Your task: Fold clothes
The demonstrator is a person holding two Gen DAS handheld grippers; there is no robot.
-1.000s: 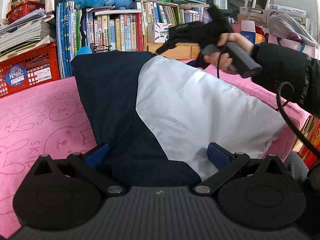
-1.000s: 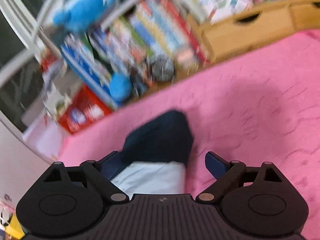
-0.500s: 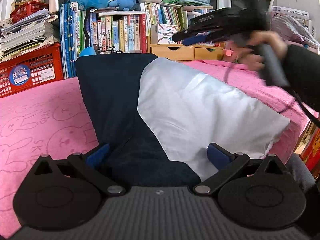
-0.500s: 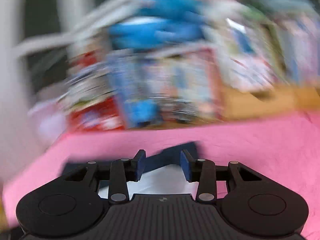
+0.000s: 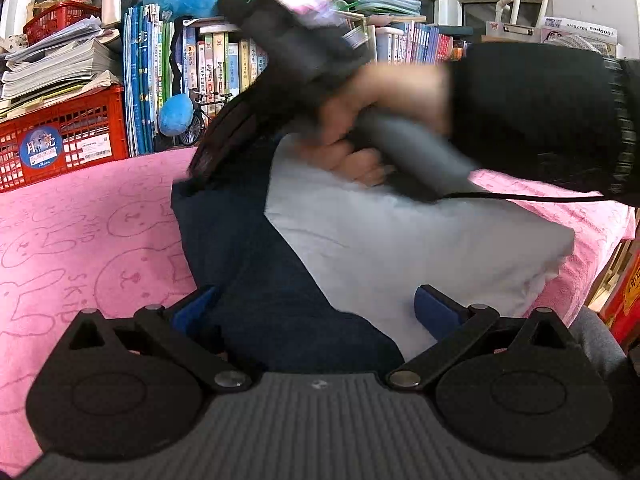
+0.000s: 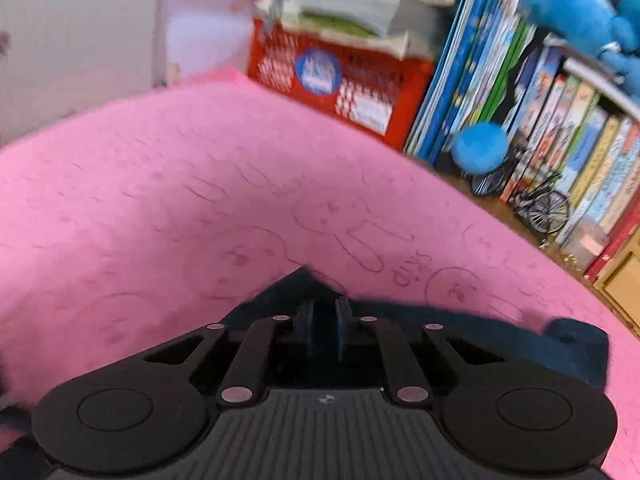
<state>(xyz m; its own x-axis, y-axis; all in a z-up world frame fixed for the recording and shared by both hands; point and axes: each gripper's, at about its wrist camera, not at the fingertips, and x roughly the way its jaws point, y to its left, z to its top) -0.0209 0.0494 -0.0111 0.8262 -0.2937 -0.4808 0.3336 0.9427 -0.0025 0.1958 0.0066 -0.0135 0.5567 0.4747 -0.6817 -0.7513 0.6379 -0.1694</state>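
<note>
Garment (image 5: 280,264) on the blanket (image 5: 80,240), crate (image 5: 60,140) and books (image 5: 208,68) behind it.

- The right gripper (image 6: 322,322), held wide open one second ago and half closed at the half-second mark, now has its fingers (image 6: 306,316) drawn close together on a dark blue corner of the garment (image 6: 304,280).
- In the left wrist view, the person's hand (image 5: 360,120) has travelled from the far right end of the garment to a position above its middle, and appears larger and blurred.
- The right wrist view has swung from the wooden drawers to the red crate (image 6: 340,76) and books (image 6: 560,120).
</note>
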